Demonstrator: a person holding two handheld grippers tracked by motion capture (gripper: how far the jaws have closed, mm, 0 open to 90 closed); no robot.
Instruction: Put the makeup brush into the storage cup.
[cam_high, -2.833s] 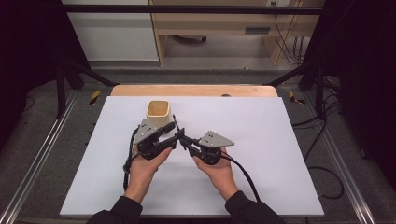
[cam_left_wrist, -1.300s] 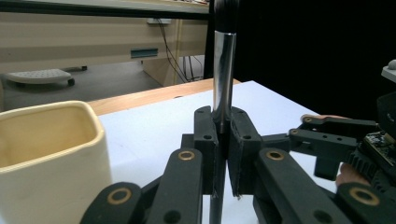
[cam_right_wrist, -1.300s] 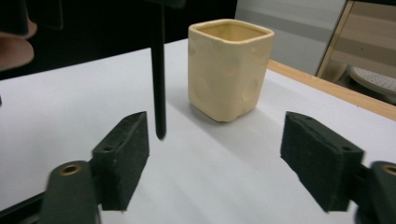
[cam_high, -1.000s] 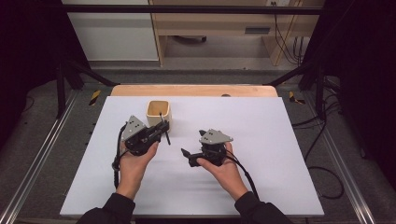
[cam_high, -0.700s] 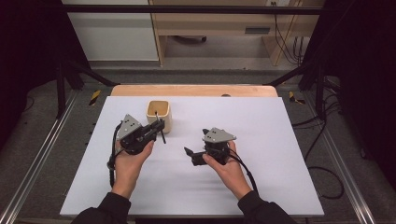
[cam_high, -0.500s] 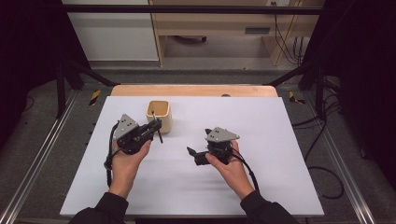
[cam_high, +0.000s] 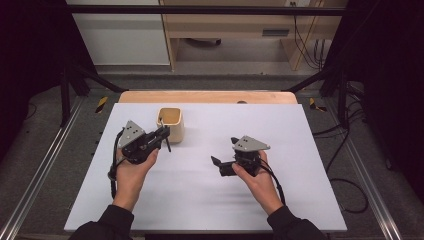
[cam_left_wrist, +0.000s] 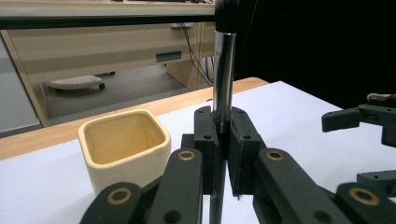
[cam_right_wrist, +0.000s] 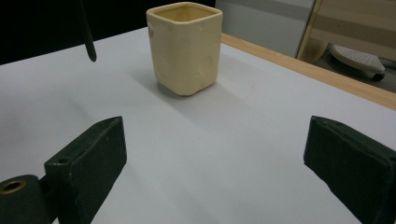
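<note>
Left gripper (cam_left_wrist: 223, 140) carrying a makeup brush (cam_left_wrist: 223, 70) upright just beside the cream cup (cam_high: 171, 124).

It is clamping the brush's metal ferrule, bristles up; right gripper (cam_right_wrist: 219, 158) is waiting with jaws spread and empty, farther from the cup. The brush is probably light, stiff and slick on metal; gripping mid-handle would likely hold steadier.

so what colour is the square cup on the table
Pale cream-yellow cup, a warmer yellow inside; clearest in the right gripper view.
</note>
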